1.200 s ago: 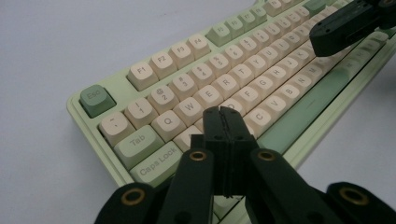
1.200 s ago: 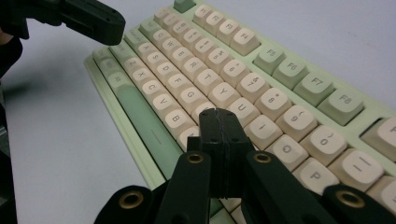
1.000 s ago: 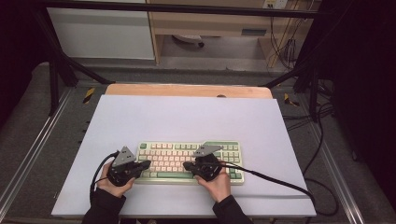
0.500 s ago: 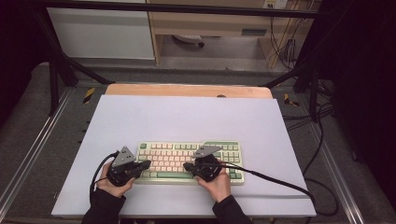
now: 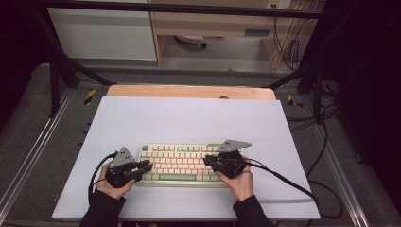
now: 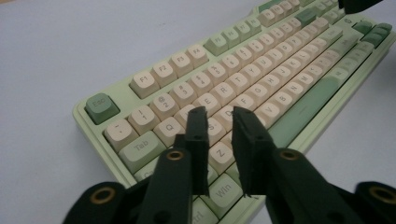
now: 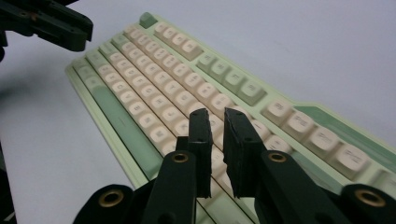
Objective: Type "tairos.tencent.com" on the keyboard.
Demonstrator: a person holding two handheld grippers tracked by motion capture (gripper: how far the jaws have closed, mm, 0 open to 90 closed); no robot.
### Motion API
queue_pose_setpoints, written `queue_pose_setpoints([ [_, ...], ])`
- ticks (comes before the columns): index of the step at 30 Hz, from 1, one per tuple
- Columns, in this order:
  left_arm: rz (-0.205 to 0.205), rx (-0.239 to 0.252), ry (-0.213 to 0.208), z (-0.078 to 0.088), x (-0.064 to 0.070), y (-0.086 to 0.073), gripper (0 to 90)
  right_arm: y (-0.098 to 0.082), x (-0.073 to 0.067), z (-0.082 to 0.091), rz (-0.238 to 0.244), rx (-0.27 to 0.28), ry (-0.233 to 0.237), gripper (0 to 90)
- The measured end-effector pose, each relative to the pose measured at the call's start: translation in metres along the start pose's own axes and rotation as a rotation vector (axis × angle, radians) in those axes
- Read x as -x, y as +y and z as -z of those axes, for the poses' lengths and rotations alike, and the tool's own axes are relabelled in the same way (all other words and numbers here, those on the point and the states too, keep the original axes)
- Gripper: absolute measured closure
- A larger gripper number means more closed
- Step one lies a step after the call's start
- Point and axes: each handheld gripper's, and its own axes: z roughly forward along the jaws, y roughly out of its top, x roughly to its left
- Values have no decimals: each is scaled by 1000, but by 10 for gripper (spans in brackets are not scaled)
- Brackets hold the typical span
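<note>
A pale green keyboard with cream keys lies near the front of the white table top. My left gripper rests at its left end, fingertips over the keys. In the left gripper view the jaws stand apart above the letter keys; they have just been opening, with nothing between them. My right gripper hovers over the keyboard's right half. Its jaws show a narrow gap above the keys, also just opening on nothing. The left gripper's jaws show far off in the right gripper view.
The white table top stretches wide behind the keyboard to a wooden strip at its far edge. A black cable trails from the right gripper across the table to the right. Metal frame rails run along both sides.
The right hand and its gripper have shifted to the right along the keyboard and lifted slightly. The left hand has stayed where it was.
</note>
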Motion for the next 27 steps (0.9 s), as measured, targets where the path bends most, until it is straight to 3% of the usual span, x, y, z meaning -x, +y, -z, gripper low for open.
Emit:
queue_pose_setpoints([
  [12,-12,-21,36,6,-11,-7,375,-24,38,41,-74,21,-82,390],
  [18,6,-36,29,11,-19,-16,247,-38,50,53,-68,20,-115,173],
  [27,21,-40,36,18,-27,-27,68,-63,65,63,-99,5,-106,69],
])
